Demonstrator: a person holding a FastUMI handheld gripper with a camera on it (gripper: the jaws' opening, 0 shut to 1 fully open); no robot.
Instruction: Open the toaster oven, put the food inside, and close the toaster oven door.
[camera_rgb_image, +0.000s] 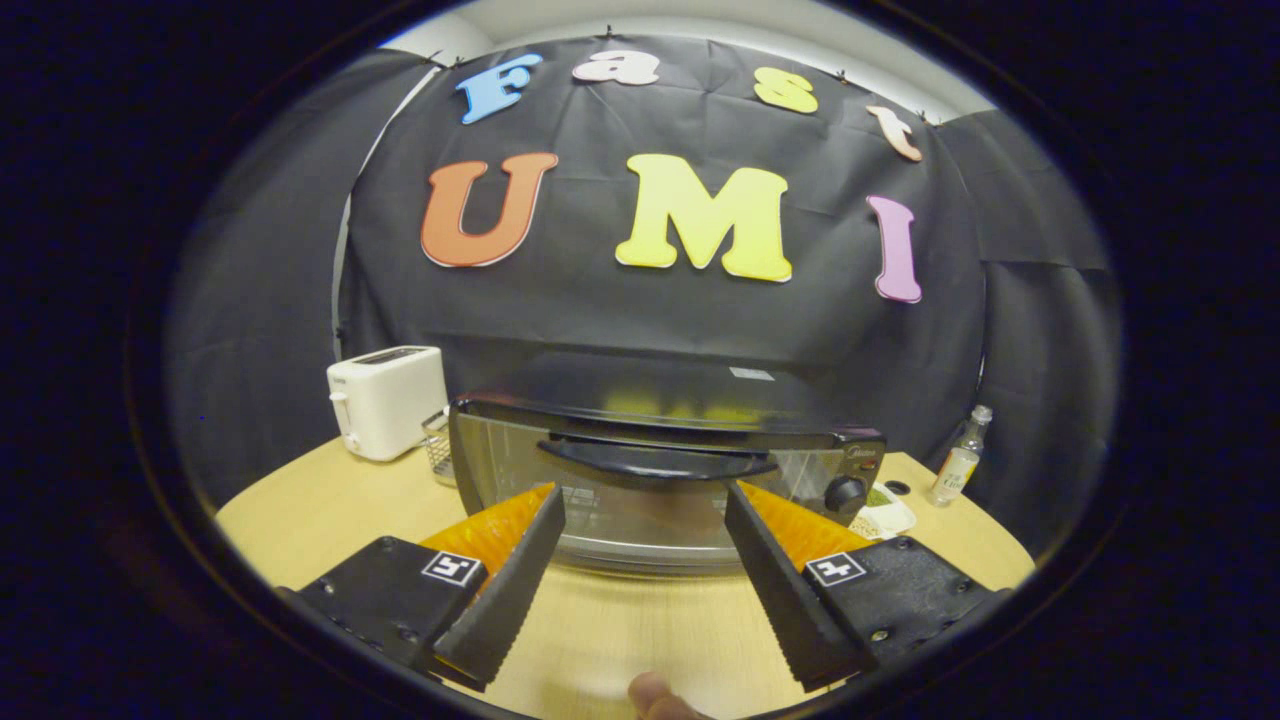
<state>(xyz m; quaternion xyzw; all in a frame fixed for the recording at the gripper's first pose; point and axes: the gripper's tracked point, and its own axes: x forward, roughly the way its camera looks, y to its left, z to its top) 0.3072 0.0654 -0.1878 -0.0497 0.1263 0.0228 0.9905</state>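
Gripper view: hand-held gripper (645, 500) level, fingers spread, facing toaster oven (660, 470) door.

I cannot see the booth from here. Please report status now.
Gripper jaws open, holding nothing, just short of toaster oven. Oven door shut, handle beyond the jaws. Nothing between jaws and handle.

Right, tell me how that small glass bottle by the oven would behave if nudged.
The bottle looks tall and narrow, so it would probably tip easily. Being round, it may then roll across the table. Clear glass suggests it is fragile. The open fingers are nowhere near it.
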